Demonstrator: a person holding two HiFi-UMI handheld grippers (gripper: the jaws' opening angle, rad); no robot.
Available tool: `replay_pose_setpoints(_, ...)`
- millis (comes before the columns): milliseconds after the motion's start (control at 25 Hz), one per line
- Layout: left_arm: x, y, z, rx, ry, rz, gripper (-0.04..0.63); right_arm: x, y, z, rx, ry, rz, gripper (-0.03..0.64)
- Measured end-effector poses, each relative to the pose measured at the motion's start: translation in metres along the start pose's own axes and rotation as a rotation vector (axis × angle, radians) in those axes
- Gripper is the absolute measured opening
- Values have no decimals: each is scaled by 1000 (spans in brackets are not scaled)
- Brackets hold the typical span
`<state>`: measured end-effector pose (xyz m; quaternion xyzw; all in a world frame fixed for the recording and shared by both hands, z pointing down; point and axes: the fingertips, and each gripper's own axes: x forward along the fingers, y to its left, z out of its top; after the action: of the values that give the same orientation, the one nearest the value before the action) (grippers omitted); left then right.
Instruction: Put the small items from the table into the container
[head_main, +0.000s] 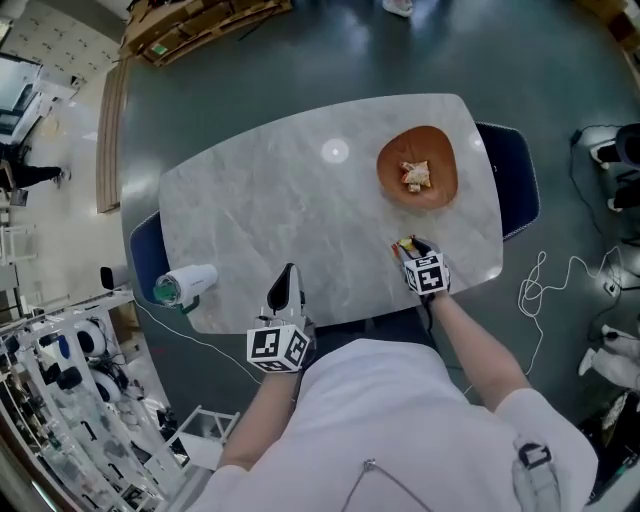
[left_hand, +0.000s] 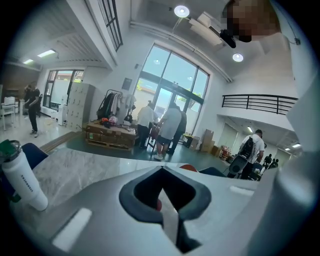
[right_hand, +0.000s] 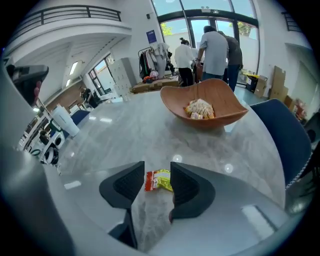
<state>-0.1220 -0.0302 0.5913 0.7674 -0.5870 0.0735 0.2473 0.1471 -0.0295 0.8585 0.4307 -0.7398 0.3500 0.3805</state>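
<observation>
My right gripper (right_hand: 156, 170) is released above the tabletop (right_hand: 125, 135), jaws apart. A red-and-yellow snack packet (right_hand: 159, 181) lies flat between their tips, not pinched. The packet sits on my side of the wooden bowl (right_hand: 222, 119), which holds other small items (right_hand: 200, 109). My left gripper (left_hand: 162, 175) is clenched, farther from the bowl.

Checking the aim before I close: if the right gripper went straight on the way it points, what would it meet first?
Probably the red and yellow packet on the marble table, framed between the right gripper's open jaws; depth is unclear.
</observation>
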Motion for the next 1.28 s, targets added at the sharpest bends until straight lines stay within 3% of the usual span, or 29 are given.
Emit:
replay_pose_setpoints(280, -3, 15, -10, -19, 25, 40, 3, 30, -2, -27, -75, 136, -46, 212)
replay_pose_setpoints(480, -3, 19, -13, -37, 26, 52, 3, 37, -4, -33, -227, 180, -149, 80)
replay_pose_setpoints(680, -4, 21, -7, -37, 6, 51, 3, 30, 1, -20, -206, 155, -150, 46)
replay_pose_setpoints(920, -9, 20, 10, -28, -35, 44, 3, -1, 20, 30, -183, 38, -123, 44)
replay_pose_setpoints(1280, -20, 15, 45, 5, -129, 34, 3, -90, 91, 156, -209, -292, -16, 44)
